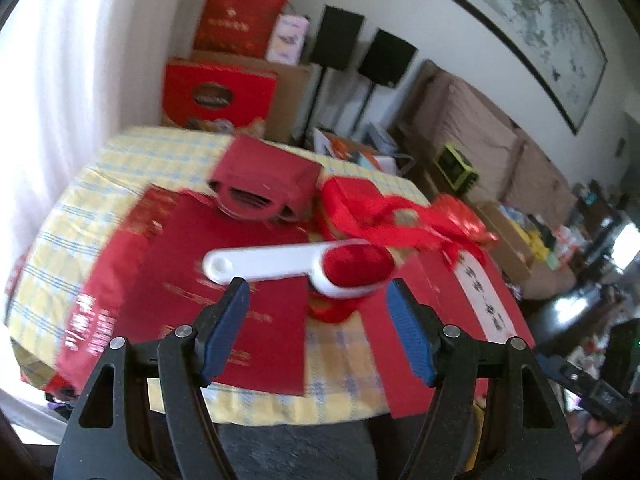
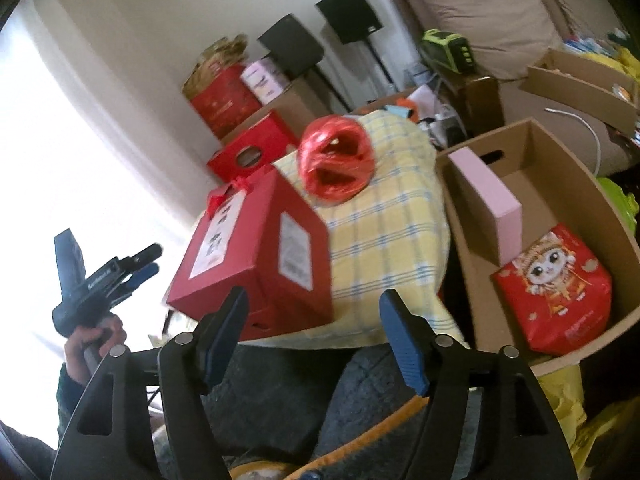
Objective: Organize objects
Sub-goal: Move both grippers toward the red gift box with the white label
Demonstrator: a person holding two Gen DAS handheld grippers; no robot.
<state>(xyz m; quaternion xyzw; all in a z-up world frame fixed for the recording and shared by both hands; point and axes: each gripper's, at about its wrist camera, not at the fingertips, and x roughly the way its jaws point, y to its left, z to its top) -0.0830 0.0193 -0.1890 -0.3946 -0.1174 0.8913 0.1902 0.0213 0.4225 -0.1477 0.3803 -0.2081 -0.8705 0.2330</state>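
On the checked tablecloth (image 1: 120,168), the white lint brush (image 1: 296,262) lies atop red boxes, just ahead of the left gripper (image 1: 318,292); jaws spread, empty. Right gripper (image 2: 314,300) also released, holding nothing. Suggest straddling the handle squarely before closing.

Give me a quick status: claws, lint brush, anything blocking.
Both claws, left and right, open and empty. Lint brush lies on red boxes just ahead of left claw. Ribbon bow crowds its head.
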